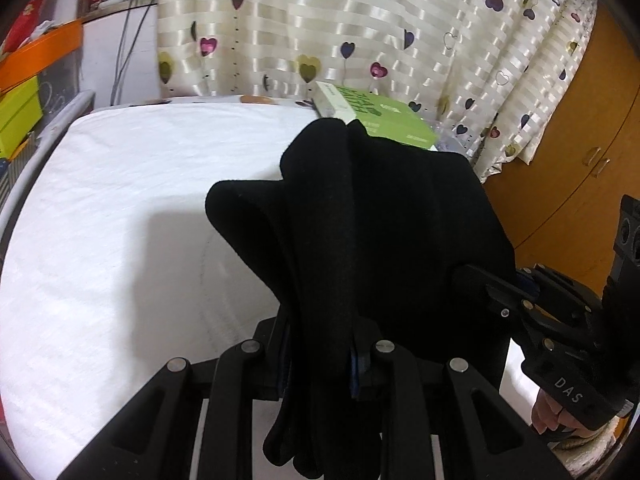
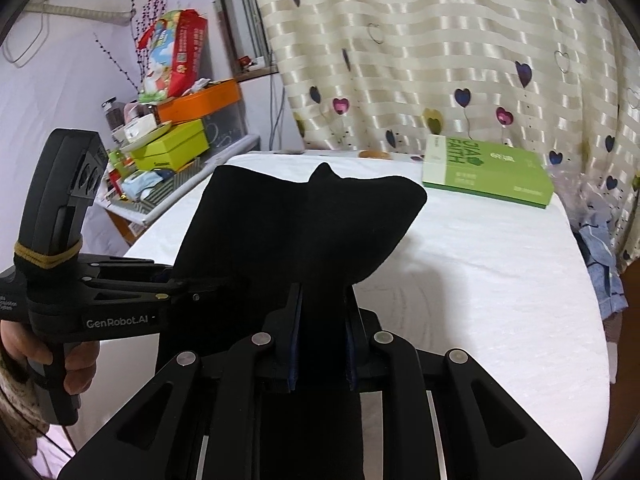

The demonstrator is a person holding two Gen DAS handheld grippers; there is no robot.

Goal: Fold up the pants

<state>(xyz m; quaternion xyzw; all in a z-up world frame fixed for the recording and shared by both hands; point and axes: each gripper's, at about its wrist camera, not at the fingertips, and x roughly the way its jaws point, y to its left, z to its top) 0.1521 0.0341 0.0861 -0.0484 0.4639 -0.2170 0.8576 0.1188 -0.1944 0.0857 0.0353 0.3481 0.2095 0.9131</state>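
Two hand-held grippers grasp the black pants [image 1: 384, 220], which hang lifted above the white table [image 1: 120, 220]. The left gripper [image 1: 320, 360] pinches a bunched fold between its jaws, cloth draping down over its linkage. The right gripper [image 2: 322, 332] is likewise clamped on a thick fold, the fabric fanning up ahead of it (edge raised clear of the tabletop). In the right wrist view the left gripper enters from the side, gripping the same garment, a hand [image 2: 60, 360] around its handle. A green box [image 2: 488, 176] lies at the table's far end, before the heart-patterned curtain [image 2: 440, 60].
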